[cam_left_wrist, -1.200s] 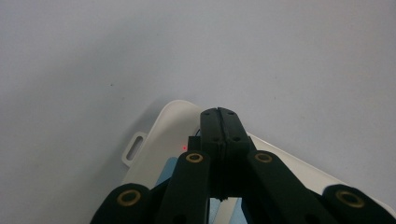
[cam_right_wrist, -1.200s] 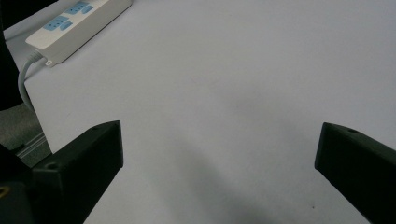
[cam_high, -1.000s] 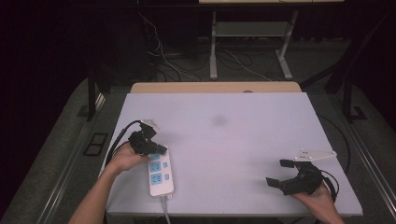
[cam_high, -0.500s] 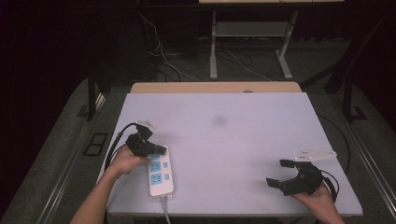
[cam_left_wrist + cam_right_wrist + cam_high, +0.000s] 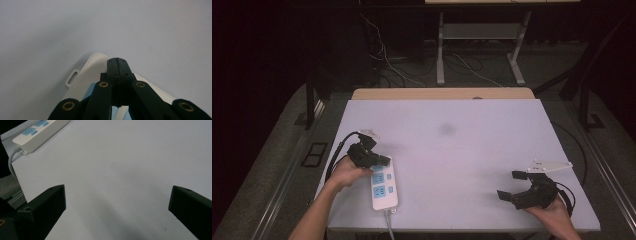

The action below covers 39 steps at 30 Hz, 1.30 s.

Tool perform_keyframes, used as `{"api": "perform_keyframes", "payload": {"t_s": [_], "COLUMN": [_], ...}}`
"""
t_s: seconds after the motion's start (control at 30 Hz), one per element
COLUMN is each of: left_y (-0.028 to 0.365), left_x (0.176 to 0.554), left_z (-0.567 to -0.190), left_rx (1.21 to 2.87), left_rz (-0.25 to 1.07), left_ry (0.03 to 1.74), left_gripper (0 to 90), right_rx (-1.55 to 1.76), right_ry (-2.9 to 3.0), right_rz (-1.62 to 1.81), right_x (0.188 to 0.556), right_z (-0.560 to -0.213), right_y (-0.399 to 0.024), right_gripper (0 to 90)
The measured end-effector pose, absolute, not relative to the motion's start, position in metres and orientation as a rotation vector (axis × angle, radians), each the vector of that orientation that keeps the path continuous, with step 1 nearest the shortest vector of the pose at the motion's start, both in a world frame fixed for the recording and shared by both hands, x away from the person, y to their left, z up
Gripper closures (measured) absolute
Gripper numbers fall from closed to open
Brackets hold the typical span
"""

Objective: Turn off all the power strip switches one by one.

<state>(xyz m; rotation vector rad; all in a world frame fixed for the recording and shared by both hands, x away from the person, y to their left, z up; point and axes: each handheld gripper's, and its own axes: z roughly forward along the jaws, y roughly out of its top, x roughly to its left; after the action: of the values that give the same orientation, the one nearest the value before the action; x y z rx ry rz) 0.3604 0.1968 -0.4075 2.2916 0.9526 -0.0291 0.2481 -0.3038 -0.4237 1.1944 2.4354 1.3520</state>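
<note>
Two risks: left gripper [image 5: 379,161], jaws shut tight, presses on the white plastic power strip w/ blue sockets [image 5: 384,183] near the table's front-left edge & could shove it off; right gripper [image 5: 518,186] waits wide open.

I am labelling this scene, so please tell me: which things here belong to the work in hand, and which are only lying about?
In the work:
- power strip, white with blue sockets
- left gripper, shut, its tip over the strip's far end

Only around:
- right gripper, open over bare table
- cables on the floor behind
</note>
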Motion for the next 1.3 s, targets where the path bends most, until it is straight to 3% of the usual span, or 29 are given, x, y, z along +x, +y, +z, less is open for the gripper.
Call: {"api": "perform_keyframes", "payload": {"t_s": [0.33,0.77,1.0,1.3], "left_y": [0.199,0.21,0.212,0.211], "left_x": [0.355,0.336,0.315,0.292], "left_z": [-0.394,-0.37,-0.364,-0.366], "left_rx": [2.251,2.066,1.965,1.823], "left_rz": [0.006,0.177,0.232,0.257], "left_ry": [0.941,0.981,0.951,0.933], "left_gripper": [89.4,88.9,75.9,45.4], "right_rx": [1.202,1.2,1.192,1.193], "right_ry": [2.43,2.425,2.428,2.426], "right_rz": [1.356,1.379,1.388,1.396], "right_x": [0.247,0.246,0.246,0.246], "right_z": [-0.423,-0.422,-0.422,-0.421], "right_y": [-0.304,-0.303,-0.302,-0.302], "right_gripper": [0.9,1.0,1.0,1.0]}}
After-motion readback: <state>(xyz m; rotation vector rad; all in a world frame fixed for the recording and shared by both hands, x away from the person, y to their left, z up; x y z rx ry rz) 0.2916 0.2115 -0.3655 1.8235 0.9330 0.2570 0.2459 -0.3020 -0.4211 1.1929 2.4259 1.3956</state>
